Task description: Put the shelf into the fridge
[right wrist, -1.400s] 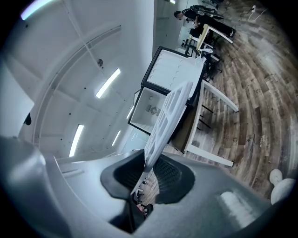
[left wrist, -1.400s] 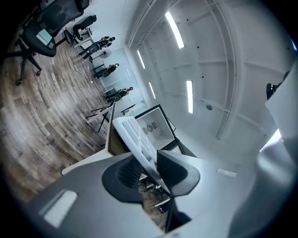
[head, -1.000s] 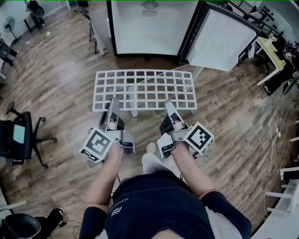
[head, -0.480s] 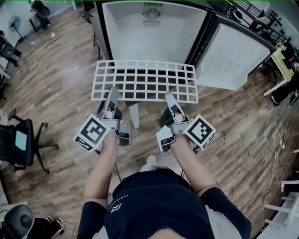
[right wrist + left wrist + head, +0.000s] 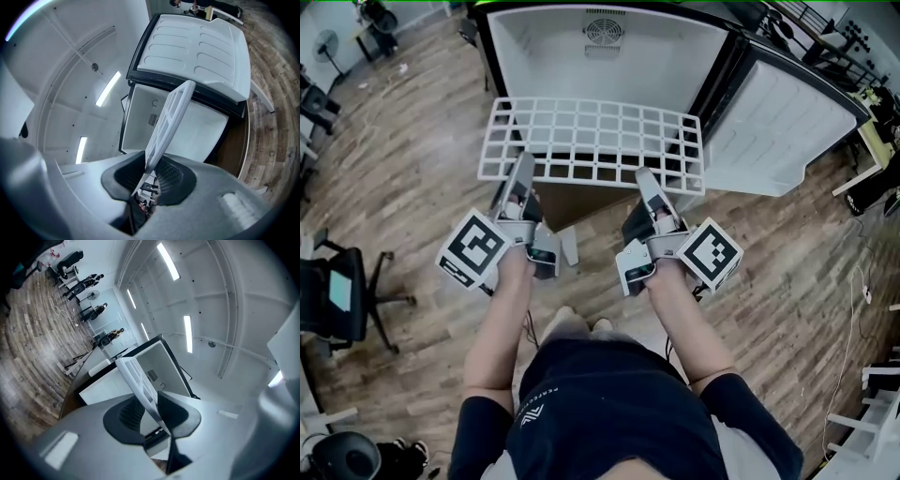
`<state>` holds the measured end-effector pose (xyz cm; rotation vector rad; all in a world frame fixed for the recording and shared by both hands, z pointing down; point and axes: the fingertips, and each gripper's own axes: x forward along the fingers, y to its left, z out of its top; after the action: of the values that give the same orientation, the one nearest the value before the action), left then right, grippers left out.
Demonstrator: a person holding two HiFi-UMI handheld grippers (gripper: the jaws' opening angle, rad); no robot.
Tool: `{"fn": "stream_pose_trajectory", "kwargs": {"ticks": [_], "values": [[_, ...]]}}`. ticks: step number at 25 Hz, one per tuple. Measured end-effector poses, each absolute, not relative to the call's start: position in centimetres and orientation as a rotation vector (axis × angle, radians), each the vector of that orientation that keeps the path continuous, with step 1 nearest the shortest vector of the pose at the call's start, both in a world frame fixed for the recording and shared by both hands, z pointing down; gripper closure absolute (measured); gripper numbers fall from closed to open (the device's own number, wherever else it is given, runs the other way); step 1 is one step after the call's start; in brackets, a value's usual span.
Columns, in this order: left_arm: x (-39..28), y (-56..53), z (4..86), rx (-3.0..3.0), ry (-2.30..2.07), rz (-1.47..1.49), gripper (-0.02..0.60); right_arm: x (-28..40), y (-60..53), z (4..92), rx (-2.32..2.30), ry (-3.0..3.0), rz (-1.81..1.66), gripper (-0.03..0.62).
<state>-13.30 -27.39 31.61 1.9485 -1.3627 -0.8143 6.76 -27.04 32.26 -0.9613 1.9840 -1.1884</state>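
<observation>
In the head view, the white grid shelf (image 5: 592, 141) is carried roughly level above the wooden floor (image 5: 403, 178), just in front of the open fridge (image 5: 609, 56). The fridge's door (image 5: 787, 131) is swung out to the right. The left gripper (image 5: 521, 169) holds the shelf's near edge toward its left end, and the right gripper (image 5: 645, 180) holds the same edge toward its right end. The shelf's far edge lies across the lower front of the fridge opening, but this view does not settle whether it has crossed inside.

In the left gripper view, the shelf stands edge-on between the jaws, both pads pressed against it. These jaws have just been closing a little tighter on it. The pale fridge cavity lies straight ahead.

In the right gripper view, the jaws are likewise clamped on the shelf's edge, and the grid runs out toward the open cavity.

The lifting and carrying look done. What appears to be left is lining the shelf up with its supports, sliding it in and letting go.
</observation>
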Motion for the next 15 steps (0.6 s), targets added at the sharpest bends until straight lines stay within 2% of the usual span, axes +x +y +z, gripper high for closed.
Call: {"fn": "stream_pose_trajectory", "kwargs": {"ticks": [15], "values": [[-13.5,-32.7,30.0,1.989,-1.289,-0.769,0.486,6.6,-31.5,30.6,-1.023,1.929,-1.174,0.536]]}}
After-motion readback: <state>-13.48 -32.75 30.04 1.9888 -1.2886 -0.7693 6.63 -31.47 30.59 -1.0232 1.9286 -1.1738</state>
